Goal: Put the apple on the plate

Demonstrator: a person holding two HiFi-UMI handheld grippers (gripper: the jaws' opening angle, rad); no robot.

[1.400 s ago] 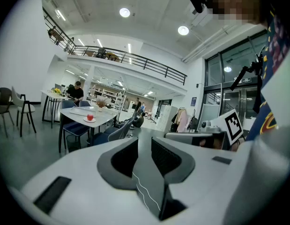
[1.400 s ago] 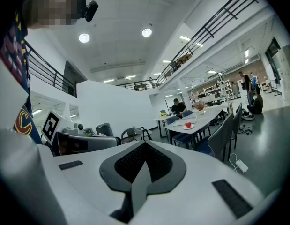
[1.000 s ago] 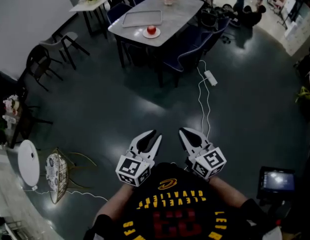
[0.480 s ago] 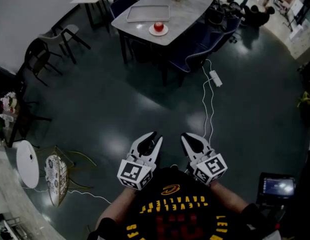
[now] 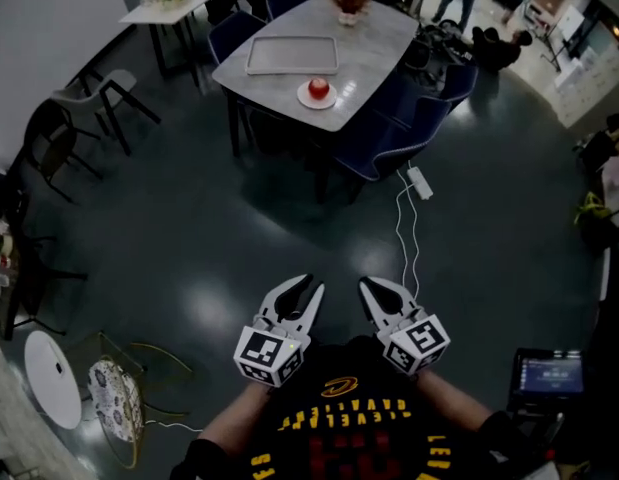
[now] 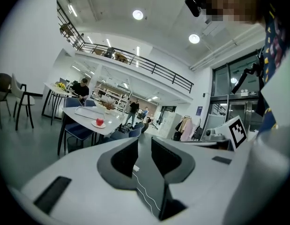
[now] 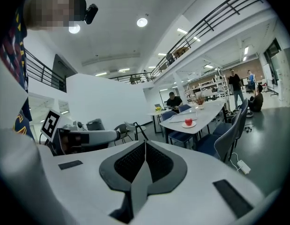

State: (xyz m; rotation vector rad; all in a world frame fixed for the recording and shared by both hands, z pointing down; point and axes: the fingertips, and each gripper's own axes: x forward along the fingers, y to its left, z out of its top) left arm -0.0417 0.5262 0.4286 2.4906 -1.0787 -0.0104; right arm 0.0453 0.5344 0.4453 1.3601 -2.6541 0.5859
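A red apple (image 5: 317,88) sits on a small white plate (image 5: 317,98) near the front edge of a grey table (image 5: 374,43) far ahead across the floor. The apple (image 6: 100,121) and plate (image 6: 98,125) appear small and distant in the left gripper view. They are just as small in the right gripper view, apple (image 7: 188,121) on plate (image 7: 188,125). Both grippers are held close to my chest, far from the table. My left gripper (image 5: 305,291) (image 6: 145,143) is open with nothing between its jaws. My right gripper (image 5: 373,288) (image 7: 145,145) is shut and empty.
A flat grey tray (image 5: 292,55) lies on the table behind the plate. Blue chairs (image 5: 404,133) surround the table. A power strip (image 5: 420,182) and its white cable lie on the dark floor. Black chairs (image 5: 99,98) stand at left; a screen (image 5: 549,375) at lower right.
The table with the apple has shifted lower and looks larger in the head view, so I have come nearer. Both grippers keep their pose at my chest.
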